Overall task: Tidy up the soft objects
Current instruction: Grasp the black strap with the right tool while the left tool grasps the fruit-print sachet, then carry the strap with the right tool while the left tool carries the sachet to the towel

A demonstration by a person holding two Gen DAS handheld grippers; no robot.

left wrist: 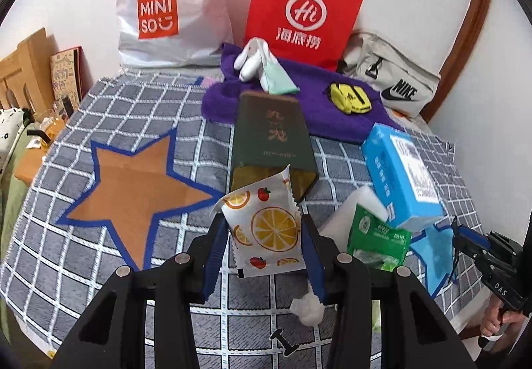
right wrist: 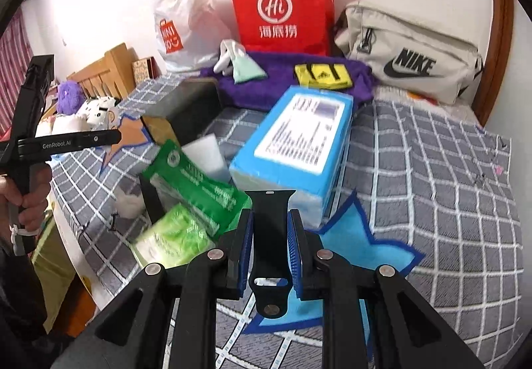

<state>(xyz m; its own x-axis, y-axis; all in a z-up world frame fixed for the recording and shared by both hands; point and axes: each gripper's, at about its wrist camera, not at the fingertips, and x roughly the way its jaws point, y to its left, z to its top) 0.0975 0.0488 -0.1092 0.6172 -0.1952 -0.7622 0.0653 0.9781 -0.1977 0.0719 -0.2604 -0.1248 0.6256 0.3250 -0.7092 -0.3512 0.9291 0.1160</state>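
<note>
My left gripper is shut on a white sachet printed with orange slices, held above the checked blanket near the orange star patch. My right gripper is shut on a black watch strap, held above the blue star patch. A green tissue pack, a blue box, a dark green box and a white cotton ball lie on the blanket. A white plush rabbit and a yellow pouch rest on a purple towel.
A red paper bag, a white Miniso bag and a beige Nike bag stand against the far wall. A wooden headboard and plush toys are at the left. The bed edge runs along the left side.
</note>
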